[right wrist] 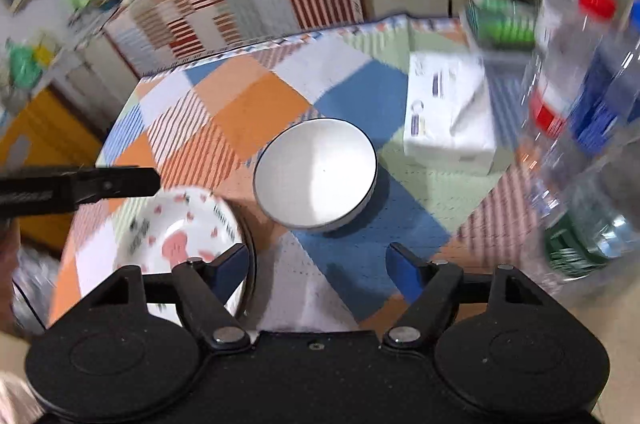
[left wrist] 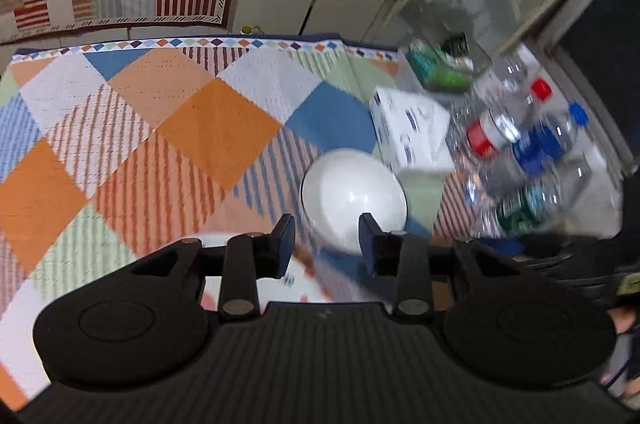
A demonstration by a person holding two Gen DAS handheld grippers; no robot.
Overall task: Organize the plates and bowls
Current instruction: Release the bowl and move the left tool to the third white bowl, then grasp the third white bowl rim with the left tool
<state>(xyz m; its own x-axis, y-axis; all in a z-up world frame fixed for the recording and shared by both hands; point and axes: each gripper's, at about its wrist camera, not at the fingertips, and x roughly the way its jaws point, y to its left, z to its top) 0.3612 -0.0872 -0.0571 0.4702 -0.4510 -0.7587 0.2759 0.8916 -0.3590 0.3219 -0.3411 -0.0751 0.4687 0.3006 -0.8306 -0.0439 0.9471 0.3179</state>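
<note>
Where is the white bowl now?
In the right wrist view the white bowl sits mid-table on the patchwork cloth, between the patterned plate on its left and the tissue box.

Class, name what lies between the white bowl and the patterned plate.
Only bare patchwork tablecloth separates white bowl from patterned plate, seen in the right wrist view.

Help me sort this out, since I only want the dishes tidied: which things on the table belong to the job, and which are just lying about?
Part of the job:
- white bowl
- plate with pink hearts

Just lying about:
- tissue box
- water bottles
- patchwork tablecloth

Both the left claw and the right claw are open and empty.
</note>
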